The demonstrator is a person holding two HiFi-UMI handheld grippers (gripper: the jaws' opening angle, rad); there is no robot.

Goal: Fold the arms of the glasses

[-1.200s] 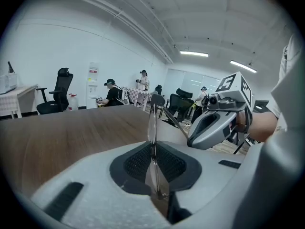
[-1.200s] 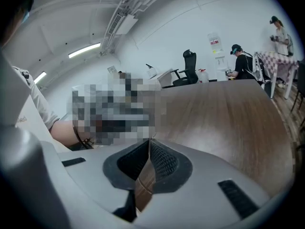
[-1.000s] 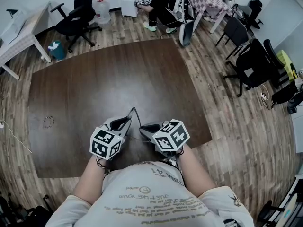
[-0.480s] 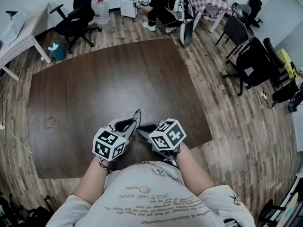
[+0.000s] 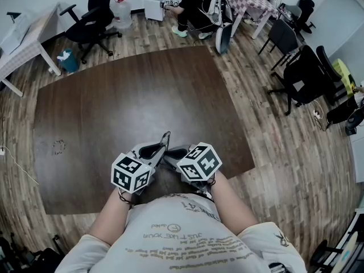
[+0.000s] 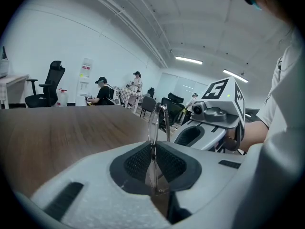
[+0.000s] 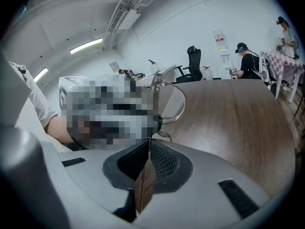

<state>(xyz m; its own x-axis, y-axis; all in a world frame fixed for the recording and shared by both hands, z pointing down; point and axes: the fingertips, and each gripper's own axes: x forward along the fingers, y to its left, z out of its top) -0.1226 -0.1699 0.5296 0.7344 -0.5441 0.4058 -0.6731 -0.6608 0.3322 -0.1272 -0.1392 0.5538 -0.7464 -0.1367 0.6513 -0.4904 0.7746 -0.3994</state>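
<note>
Thin wire-framed glasses are held above the near part of the brown table, between my two grippers. My left gripper is shut on the frame, and one lens stands edge-on between its pads. From the right, my right gripper is shut on a thin arm of the glasses, with the lens rim just beyond its tips. The two grippers almost touch. In the left gripper view the right gripper sits close on the right.
The table's near edge lies just below the grippers. A small mark shows on the table's left. Black office chairs stand to the right and another at the back, where a person crouches.
The right gripper has shifted slightly left, closer to the left gripper. The glasses part sticking up between them has tilted a little. Both grips are unchanged.
</note>
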